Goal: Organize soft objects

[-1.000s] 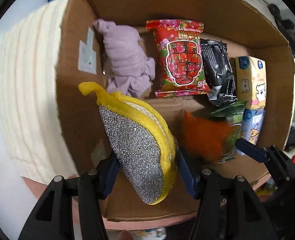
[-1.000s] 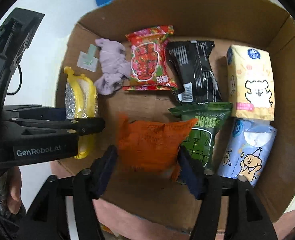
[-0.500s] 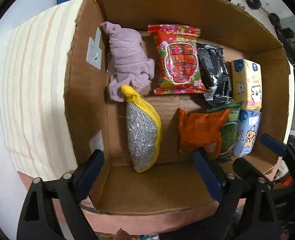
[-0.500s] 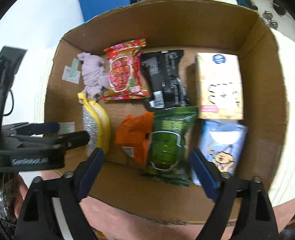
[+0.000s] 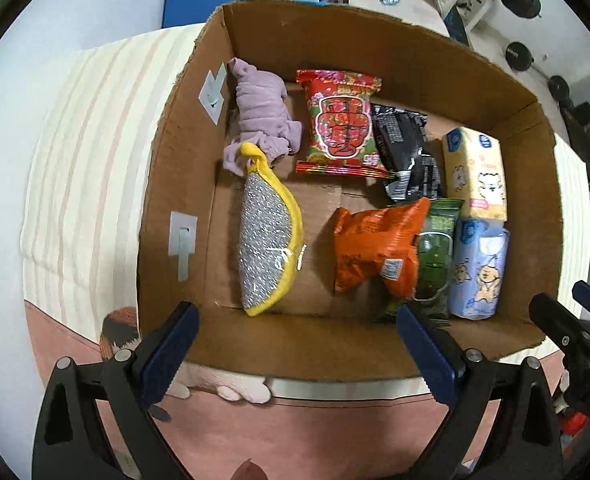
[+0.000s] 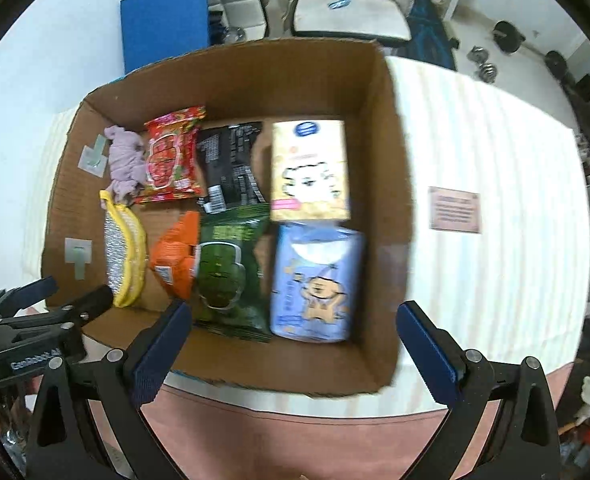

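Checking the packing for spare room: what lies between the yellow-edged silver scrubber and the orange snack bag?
Only bare cardboard floor separates the yellow-edged silver scrubber from the orange snack bag, clearest in the left wrist view.

Both the left claw [image 5: 297, 330] and right claw [image 6: 291, 328] hover with jaws spread wide, holding nothing.

We read "GenRobot.AI", blurred, on the left gripper [image 6: 35, 304] body at 8 o'clock in the right wrist view. "DAS" shows on the right gripper [image 5: 587, 312] body at 4 o'clock in the left view. Packet print is illegible.
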Demonstrator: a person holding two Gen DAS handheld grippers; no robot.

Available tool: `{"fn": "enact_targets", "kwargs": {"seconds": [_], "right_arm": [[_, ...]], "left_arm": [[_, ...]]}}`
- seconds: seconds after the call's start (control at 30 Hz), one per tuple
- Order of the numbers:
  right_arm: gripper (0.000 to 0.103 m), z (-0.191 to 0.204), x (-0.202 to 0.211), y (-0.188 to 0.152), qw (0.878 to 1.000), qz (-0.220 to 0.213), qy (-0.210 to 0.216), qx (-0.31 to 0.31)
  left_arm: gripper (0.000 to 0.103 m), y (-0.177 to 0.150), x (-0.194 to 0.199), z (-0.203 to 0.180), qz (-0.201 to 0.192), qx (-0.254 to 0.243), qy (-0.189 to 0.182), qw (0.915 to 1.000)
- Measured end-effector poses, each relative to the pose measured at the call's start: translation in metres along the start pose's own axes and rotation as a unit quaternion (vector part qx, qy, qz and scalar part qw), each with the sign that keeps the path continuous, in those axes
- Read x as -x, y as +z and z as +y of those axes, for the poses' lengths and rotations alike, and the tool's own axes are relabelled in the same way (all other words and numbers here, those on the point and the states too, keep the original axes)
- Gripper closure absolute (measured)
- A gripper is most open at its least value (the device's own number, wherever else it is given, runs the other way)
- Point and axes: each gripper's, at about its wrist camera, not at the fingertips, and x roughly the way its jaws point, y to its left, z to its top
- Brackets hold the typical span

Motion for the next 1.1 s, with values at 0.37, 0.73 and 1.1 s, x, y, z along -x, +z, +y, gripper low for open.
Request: {"fn": "enact_targets", "kwargs": {"seconds": [0.37, 0.73, 1.1], "right_arm": [[0.0, -0.03, 0.064, -0.022, 0.999, -0.042, 0.013, -0.018], [0.0, -0.041, 0.204, -0.088, 0.989, -0.144, 0.011, 0.003], [0.0, -0.046, 0.273, -0.148, 0.984, -0.179, 0.01, 0.015]], "left_arm": [[0.002, -0.035, 0.101, -0.026, -0.11, -0.021, 0.019, 0.9935], [0.002, -0.094, 0.22, -0.065, -0.198, -0.042, 0.009, 0.9792], [0.002, -0.153, 0.279, -0.083, -0.243, -0.056, 0.021, 0.9682]]}}
